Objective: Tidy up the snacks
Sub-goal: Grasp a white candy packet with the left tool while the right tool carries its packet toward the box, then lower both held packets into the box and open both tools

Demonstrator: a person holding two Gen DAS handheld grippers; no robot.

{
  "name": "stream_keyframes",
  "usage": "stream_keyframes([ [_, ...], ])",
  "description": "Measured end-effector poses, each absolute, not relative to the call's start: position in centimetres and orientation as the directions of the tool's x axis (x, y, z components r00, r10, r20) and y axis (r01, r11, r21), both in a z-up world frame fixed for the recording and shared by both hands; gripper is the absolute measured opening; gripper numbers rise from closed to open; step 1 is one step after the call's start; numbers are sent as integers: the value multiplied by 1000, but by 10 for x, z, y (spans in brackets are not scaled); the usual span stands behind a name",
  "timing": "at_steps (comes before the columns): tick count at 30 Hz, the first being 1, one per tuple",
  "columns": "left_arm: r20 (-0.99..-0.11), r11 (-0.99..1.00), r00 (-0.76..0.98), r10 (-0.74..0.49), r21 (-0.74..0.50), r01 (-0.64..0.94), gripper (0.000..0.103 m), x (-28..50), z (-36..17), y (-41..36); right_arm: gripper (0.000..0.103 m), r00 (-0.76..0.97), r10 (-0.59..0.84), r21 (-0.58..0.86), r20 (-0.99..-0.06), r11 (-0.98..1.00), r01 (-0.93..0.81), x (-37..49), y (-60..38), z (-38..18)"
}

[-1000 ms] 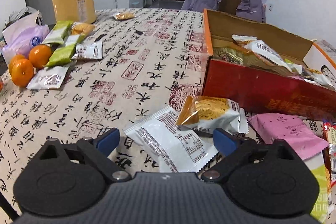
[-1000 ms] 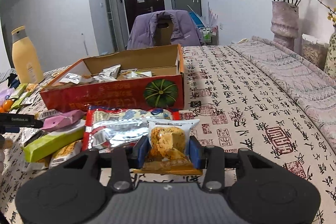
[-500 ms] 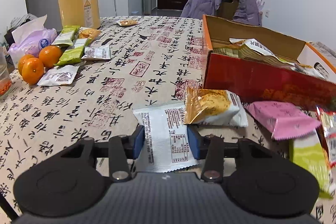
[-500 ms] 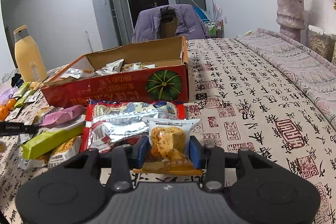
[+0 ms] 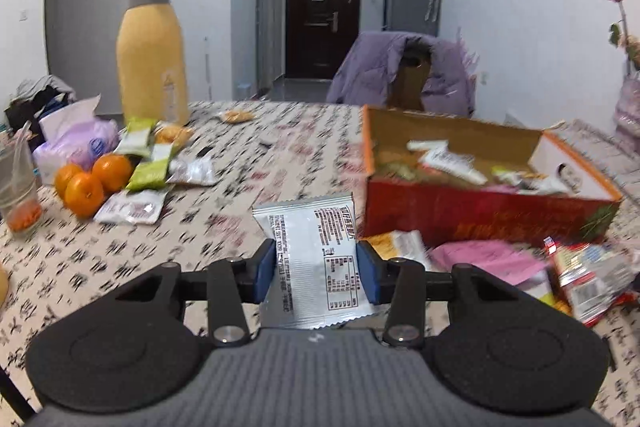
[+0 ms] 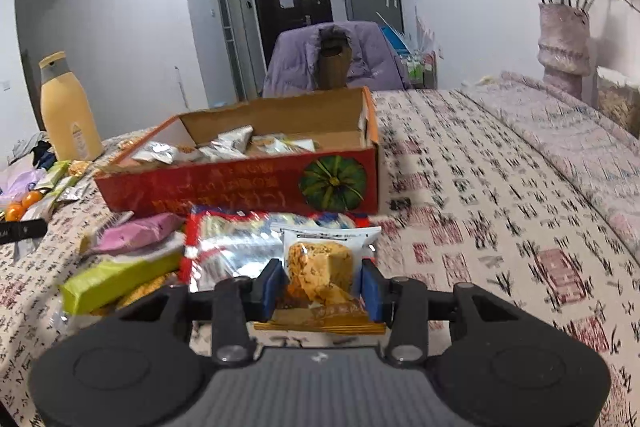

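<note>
Box (image 6: 240, 187) holds wrapped snacks; each gripper's fingers pinch one packet.

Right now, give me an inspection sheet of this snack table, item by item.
Surface: calligraphy-print tablecloth.
Job's things: open red cardboard box partly filled with packets; loose packets in front of it.
Clutter: three oranges, yellow bottle, plastic cup.
Grippers: left gripper clamps a white snack packet clear of the table; right gripper clamps a pastry packet.
Cables: nothing seen.
Surroundings: purple jacket over chair, flower vase.
</note>
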State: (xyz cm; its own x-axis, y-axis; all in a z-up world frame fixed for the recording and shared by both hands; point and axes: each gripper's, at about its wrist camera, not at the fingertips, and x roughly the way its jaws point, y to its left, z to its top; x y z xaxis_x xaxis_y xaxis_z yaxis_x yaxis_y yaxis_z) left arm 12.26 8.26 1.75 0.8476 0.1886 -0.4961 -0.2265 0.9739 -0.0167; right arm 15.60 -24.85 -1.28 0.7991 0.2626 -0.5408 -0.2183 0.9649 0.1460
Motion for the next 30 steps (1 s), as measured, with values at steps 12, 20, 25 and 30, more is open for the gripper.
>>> stream_keyframes([
  [12, -400, 995, 914, 71, -33, -92, 44, 156, 56, 39, 41, 851, 309, 88, -424, 950, -301, 182, -211, 31],
  [20, -357, 999, 934, 34, -19, -43, 44, 182, 71, 15, 41, 865, 320, 81, -388, 946, -313, 222, -197, 48],
  [25, -334, 999, 943, 16, -26, -27, 44, 200, 78, 6, 41, 872, 299, 73, -388, 953, -295, 256, -191, 53],
  [30, -317, 999, 948, 27, -29, -38, 44, 231, 82, 2, 41, 883, 265, 64, -387, 963, -261, 284, -186, 51],
])
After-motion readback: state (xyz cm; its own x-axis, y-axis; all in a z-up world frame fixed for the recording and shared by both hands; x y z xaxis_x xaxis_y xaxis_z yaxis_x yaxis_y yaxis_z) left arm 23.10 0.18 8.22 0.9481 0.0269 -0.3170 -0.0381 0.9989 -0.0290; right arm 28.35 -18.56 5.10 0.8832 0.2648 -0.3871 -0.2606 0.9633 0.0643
